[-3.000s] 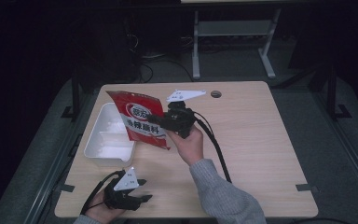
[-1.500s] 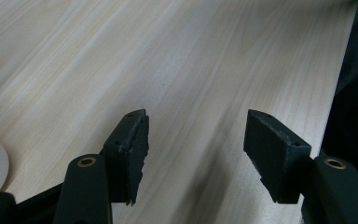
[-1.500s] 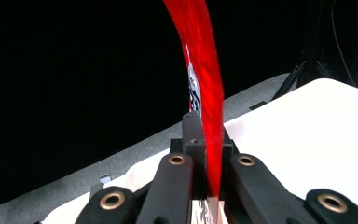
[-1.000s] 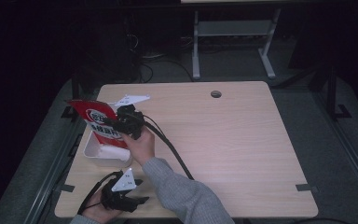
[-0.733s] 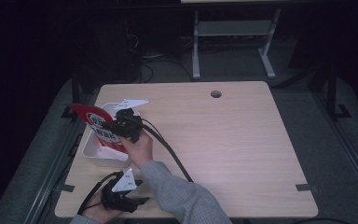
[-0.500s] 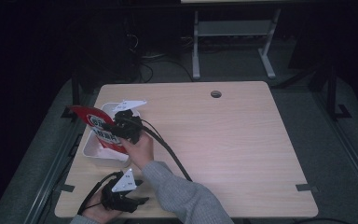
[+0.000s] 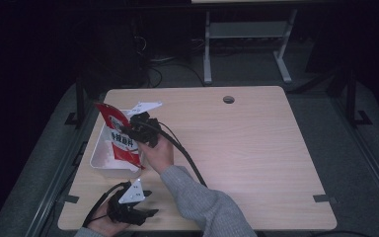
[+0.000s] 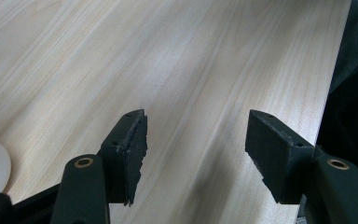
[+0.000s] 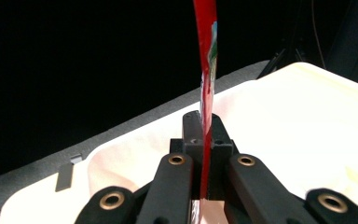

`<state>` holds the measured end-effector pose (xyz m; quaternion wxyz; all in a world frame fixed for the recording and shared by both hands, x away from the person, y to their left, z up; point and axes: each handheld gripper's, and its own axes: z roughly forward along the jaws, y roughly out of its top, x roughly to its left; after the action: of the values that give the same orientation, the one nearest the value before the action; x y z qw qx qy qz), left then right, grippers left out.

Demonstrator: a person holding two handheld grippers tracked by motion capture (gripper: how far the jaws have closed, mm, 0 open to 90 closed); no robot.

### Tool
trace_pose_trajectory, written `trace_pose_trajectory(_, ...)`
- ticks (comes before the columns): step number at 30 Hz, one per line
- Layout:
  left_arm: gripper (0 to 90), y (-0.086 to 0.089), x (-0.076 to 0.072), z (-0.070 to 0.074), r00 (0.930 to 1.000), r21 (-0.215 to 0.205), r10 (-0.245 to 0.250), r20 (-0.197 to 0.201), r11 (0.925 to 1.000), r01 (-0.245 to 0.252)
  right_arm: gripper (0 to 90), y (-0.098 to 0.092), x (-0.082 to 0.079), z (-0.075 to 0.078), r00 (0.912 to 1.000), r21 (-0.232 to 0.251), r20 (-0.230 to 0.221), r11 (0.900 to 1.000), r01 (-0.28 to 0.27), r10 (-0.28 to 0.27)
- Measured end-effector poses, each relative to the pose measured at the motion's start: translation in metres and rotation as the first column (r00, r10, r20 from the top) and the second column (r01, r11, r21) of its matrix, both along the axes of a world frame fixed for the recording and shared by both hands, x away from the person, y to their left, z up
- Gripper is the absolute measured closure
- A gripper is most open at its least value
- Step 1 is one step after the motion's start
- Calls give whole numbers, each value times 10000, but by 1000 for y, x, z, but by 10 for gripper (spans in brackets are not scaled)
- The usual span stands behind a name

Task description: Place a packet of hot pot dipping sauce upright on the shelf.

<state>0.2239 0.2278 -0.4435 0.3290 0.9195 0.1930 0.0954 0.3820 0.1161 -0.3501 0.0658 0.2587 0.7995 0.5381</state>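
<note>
Already the right gripper [image 7: 128, 129] is clenched on the flat red printed pouch [image 7: 118, 140], lower edge hanging inside the white rectangular plastic tray [image 7: 98, 159]; releasing remains. The left gripper [image 8: 193, 154] rests agape on the desk [image 7: 256, 148].

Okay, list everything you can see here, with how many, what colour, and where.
Table: one, light wood, centre, hole near its far edge.
Tray: one, white, table's left edge.
Pouch: one, red and white, upright over the tray, clamped.
Desk frame: one, grey, beyond the table.
Right hand-held gripper: one, black, shut on the pouch.
Left hand-held gripper: one, black, open, near left corner of the table.
Sleeve: one, grey, bottom centre.
</note>
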Motion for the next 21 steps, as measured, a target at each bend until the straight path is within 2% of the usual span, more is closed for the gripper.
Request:
trace_pose_trajectory(7, 376, 0, 0, 0, 10000, -1, -30, 6, 10000, 30, 897, -9, 4, 2, 9998, -147, 90, 9997, 191, -189)
trace_pose_trajectory(11, 376, -1, 0, 0, 10000, 43, -57, 0, 10000, 57, 897, -11, 4, 2, 10000, -32, -40, 10000, 78, -78)
trace_pose_trajectory(13, 376, 0, 0, 0, 10000, 80, -77, 11, 9999, 77, 898, -8, 0, 3, 9999, 123, -115, 9999, -91, 92)
trace_pose_trajectory(17, 371, 1, 0, 0, 10000, 177, -93, -4, 9998, 93, 898, 2, -10, 7, 9993, 393, 63, 9985, -384, 382)
trace_pose_trajectory(21, 371, 3, 0, 0, 9999, 353, -102, 17, 9993, 101, 898, 10, -13, 8, 9991, 582, 211, 9976, -383, 371)
